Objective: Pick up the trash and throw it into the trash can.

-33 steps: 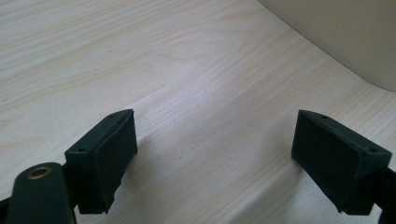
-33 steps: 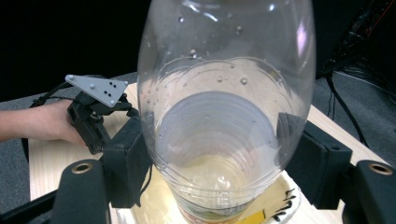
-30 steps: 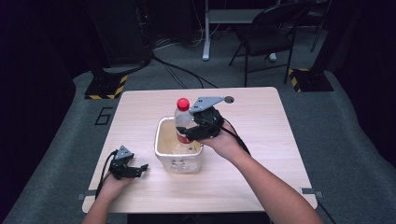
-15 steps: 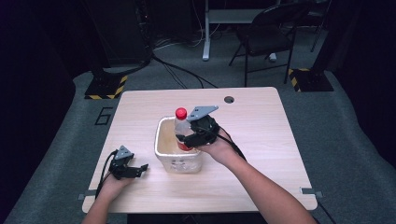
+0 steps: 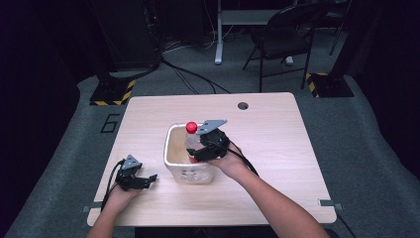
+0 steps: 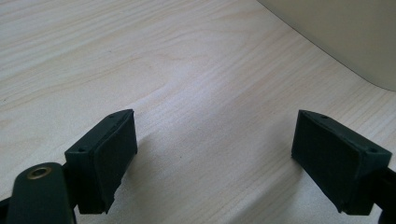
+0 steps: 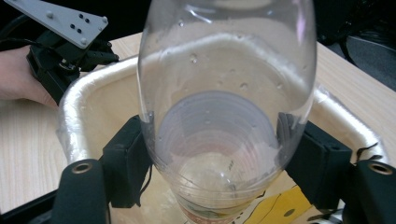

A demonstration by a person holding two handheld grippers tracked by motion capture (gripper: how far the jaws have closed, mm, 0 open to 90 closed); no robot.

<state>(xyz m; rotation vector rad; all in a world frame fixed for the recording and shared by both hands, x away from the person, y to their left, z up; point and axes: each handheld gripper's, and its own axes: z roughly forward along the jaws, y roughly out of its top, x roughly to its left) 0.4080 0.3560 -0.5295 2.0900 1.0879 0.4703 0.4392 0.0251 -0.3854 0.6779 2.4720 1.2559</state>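
Two jaws of my right gripper clamp the upright bottle, long axis vertical, bin directly below; my left gripper, jaws apart, idles near the desk's left front corner

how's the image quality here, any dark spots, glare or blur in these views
High view: the table is evenly lit, the room behind falls into near black. Left gripper view: sharp wood grain, soft shadows under the left gripper. Right gripper view: the clear bottle sits so close that it bends what is behind it, with pale glare along the tub rim.
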